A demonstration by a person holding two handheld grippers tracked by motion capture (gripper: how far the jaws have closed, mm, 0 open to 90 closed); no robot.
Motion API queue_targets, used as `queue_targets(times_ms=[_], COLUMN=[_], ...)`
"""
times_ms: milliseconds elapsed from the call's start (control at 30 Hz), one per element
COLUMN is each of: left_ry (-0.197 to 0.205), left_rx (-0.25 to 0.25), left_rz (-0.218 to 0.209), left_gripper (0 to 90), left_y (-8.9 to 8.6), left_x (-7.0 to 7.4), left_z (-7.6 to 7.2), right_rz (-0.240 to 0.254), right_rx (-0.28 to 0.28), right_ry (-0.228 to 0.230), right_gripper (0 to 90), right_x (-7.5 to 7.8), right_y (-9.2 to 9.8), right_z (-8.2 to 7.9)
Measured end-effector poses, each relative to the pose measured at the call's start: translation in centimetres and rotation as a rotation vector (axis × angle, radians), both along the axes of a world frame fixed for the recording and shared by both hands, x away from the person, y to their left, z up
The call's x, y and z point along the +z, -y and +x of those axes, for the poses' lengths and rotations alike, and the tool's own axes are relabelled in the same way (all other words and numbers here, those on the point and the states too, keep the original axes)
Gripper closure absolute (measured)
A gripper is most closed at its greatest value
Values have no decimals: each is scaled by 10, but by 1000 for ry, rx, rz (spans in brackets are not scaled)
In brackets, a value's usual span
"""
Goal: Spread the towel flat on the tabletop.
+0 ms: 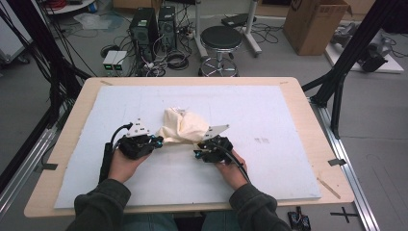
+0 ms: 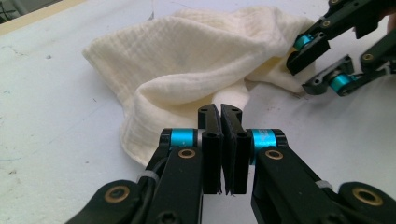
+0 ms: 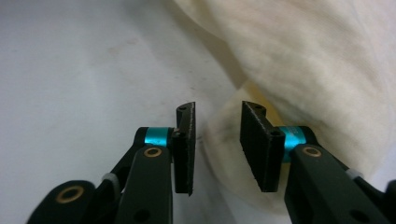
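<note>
Nearest the person, two black two-jaw grippers flanked one crumpled cream muslin cloth on the white foam sheet. The left gripper had its jaws pressed together on a thin edge of that cloth. The right gripper stood partly open, cloth lying between its pads without being pinched. The bundle's long axis ran across the table between the grippers, bulging away from the person. The left gripper view showed both grippers; the right gripper view gave the weave close up. Beyond stood one black round stool.

A wooden table carries a white foam board, with a crumpled cream cloth lying on it.
</note>
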State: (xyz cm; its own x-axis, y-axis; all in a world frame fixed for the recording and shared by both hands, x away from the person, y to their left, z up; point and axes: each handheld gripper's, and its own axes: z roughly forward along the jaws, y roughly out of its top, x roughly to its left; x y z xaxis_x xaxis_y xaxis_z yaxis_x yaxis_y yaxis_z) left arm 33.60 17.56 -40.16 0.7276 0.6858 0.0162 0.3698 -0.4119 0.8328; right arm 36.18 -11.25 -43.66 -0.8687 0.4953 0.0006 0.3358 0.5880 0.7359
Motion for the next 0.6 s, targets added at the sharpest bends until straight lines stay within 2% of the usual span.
queue_targets(times_ms=[67,233,333,433,467,600], left_ry=[-5,-7,-4,-2,-2,5], left_rx=[2,13,19,22,24,32], left_rz=[-2,-3,-8,-12,-15,-25], left_gripper=[866,866,866,866,866,866], left_y=[0,-2,-6,-10,-12,-19], left_x=[-1,-1,0,1,2,4], left_z=[1,2,2,2,1,-2], right_rz=[-25,-19,-3,0,23,50], right_rx=[-17,-25,-12,11,27,82], right_ry=[-7,-8,-15,-3,-3,-23], right_gripper=[700,857,864,866,866,865], right_x=[-3,-4,-1,8,13,27], right_y=[0,4,10,17,22,41], right_z=[5,10,11,9,9,6])
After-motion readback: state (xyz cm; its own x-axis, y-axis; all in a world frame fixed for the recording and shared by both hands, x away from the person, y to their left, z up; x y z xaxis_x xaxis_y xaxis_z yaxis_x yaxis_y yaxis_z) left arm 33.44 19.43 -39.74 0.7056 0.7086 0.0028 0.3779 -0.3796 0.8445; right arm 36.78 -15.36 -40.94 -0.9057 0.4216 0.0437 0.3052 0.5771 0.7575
